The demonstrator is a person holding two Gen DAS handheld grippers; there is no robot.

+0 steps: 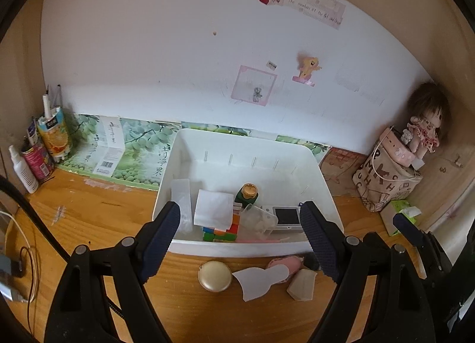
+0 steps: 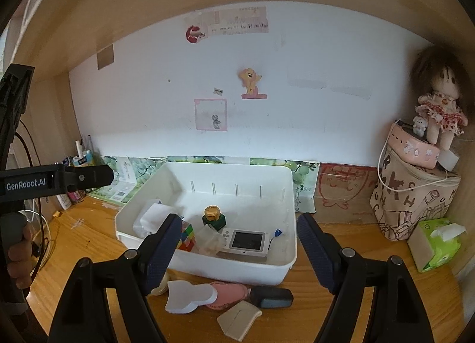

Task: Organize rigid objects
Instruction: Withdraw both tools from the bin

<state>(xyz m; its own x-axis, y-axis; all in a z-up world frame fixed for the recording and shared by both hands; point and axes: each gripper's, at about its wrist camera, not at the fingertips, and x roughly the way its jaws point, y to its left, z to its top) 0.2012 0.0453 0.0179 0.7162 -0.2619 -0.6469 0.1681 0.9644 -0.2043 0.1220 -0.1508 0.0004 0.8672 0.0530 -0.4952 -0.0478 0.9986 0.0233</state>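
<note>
Fingers (image 1: pixel 161 234) of both grippers spread wide, gripping nothing.
White bin (image 1: pixel 237 246) holds a cube (image 2: pixel 187 237) and handheld console (image 2: pixel 248 240); round compact (image 1: pixel 214 275) lies on the tabletop (image 1: pixel 89 212) before it.

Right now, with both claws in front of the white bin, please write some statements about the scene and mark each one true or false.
1. The Rubik's cube lies inside the white bin. True.
2. The round gold compact is inside the bin. False: it lies on the desk in front of the bin.
3. Both the left claw and the right claw are open and hold nothing. True.
4. The doll lies flat on the desk. False: it stands on the pink case on top of the fabric bag.
5. The handheld game console is in the bin. True.
</note>
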